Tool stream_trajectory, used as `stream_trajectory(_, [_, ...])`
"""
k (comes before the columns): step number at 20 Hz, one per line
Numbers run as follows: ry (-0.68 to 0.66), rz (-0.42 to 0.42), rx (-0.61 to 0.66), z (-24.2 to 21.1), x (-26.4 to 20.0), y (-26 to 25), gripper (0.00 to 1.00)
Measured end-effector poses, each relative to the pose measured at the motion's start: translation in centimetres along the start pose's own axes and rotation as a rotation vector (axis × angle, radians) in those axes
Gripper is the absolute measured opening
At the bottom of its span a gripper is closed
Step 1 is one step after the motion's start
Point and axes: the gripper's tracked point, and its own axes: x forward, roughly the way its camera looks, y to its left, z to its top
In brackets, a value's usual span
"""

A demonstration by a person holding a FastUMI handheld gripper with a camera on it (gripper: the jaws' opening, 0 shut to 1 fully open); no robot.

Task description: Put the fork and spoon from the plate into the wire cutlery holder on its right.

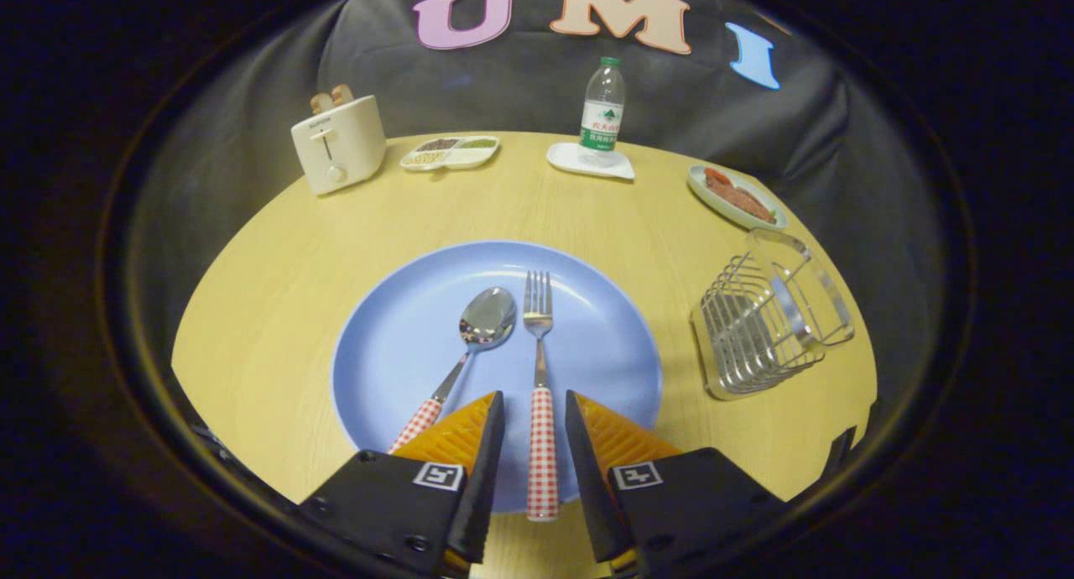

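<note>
Two fingers of gripper (535, 407) stand apart, straddling fork (539, 369) handle without touching; spoon (470, 348) at 11 o'clock on plate (386, 344), wire cutlery holder (768, 319) at 2 o'clock.

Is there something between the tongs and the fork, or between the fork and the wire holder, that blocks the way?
Nothing visible blocks either way. The open tongs already straddle the fork handle, without pressing it. The spoon lies beside it, away from the wire holder. Between plate and holder is bare table.
</note>
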Motion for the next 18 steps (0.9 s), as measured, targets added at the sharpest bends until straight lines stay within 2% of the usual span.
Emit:
stream_trajectory(5, [0.046, 0.034, 0.072, -0.4, 0.5, 0.1, 0.19])
stream_trajectory(7, [0.052, 0.034, 0.076, -0.2, 0.5, 0.1, 0.14])
stream_trajectory(14, [0.078, -0.007, 0.033, -0.2, -0.8, -0.5, 0.08])
stream_trajectory(18, [0.071, -0.04, 0.012, 1.2, -2.7, -1.2, 0.08])
